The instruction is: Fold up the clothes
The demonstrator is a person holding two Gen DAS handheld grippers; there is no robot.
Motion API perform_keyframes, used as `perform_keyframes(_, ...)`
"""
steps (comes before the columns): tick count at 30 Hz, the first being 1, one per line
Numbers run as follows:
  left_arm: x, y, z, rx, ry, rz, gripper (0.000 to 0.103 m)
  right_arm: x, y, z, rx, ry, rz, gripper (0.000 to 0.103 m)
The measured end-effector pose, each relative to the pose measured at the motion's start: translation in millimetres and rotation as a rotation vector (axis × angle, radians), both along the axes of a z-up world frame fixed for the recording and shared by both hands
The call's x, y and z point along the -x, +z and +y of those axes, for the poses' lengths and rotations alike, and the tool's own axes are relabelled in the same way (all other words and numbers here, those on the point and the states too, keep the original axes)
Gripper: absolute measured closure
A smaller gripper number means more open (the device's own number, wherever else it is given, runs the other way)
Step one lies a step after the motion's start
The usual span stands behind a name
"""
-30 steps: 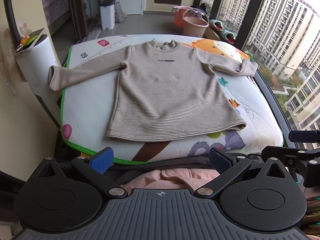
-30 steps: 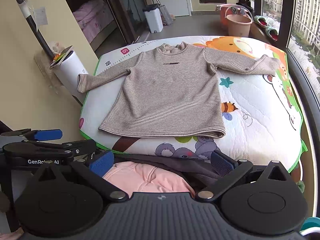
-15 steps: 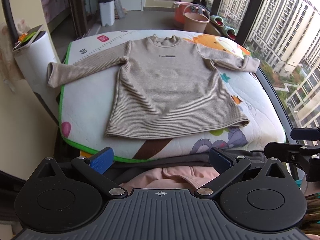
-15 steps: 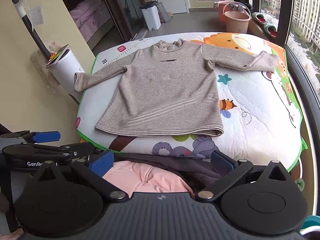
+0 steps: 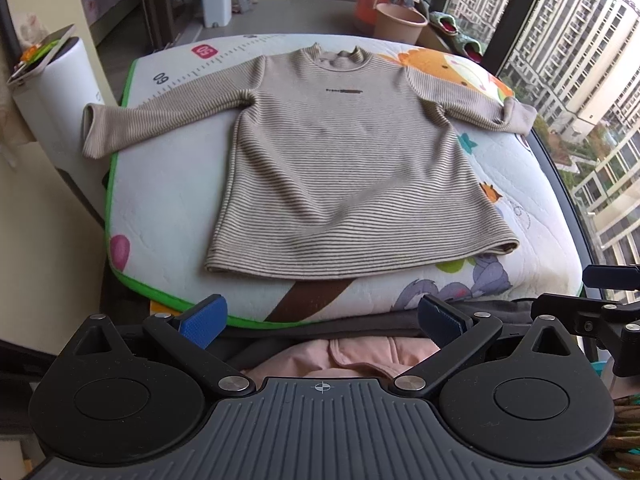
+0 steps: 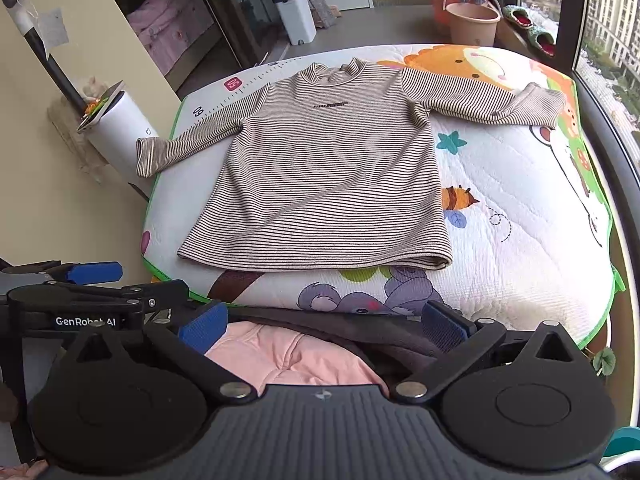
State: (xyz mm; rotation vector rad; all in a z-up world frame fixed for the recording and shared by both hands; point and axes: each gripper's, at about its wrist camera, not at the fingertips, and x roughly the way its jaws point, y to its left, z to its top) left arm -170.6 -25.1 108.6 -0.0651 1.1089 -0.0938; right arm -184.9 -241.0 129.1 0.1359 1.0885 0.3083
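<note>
Left tool [image 5: 320, 316] spread wide, right tool [image 6: 322, 320] likewise, both empty, striped sweater [image 5: 340, 172] flat on mat [image 5: 160, 216]

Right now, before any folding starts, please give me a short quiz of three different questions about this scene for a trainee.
1. True or false: the striped sweater lies flat with both sleeves spread out.
2. What state are the left gripper and right gripper in: A) both open, B) both shut?
3. Fill in: the sweater lies on the ____ mat.

Key: 1 true; 2 A; 3 cartoon-printed.
</note>
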Motion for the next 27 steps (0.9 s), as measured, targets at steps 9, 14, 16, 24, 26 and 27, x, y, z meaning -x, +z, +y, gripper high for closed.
perform_keyframes(9, -46, -38, 11, 0.040, 0.032, 0.086, 0.000, -43, -26, -6, -0.028, 0.005, 0.021, 0.000)
perform_keyframes(14, -76, -69, 16, 0.112, 0.047, 0.122, 0.000, -77, -53, -21, -0.082, -0.022, 0.041, 0.000)
perform_keyframes(16, -85, -77, 18, 0.145, 0.054, 0.123, 0.000, -90, -65, -27, -0.103, -0.033, 0.052, 0.000)
perform_keyframes(24, -116, -87, 20, 0.179, 0.086, -0.133, 0.000, -131, -98, -41, -0.170, -0.055, -0.005, 0.000)
perform_keyframes(26, -123, -91, 19, 0.154, 0.099, -0.217, 0.000, -141, -99, -40, -0.160, -0.052, -0.077, 0.000)
perform_keyframes(27, -127, -93, 18, 0.130, 0.109, -0.262, 0.000, -146, -99, -39, -0.151, -0.053, -0.116, 0.000)
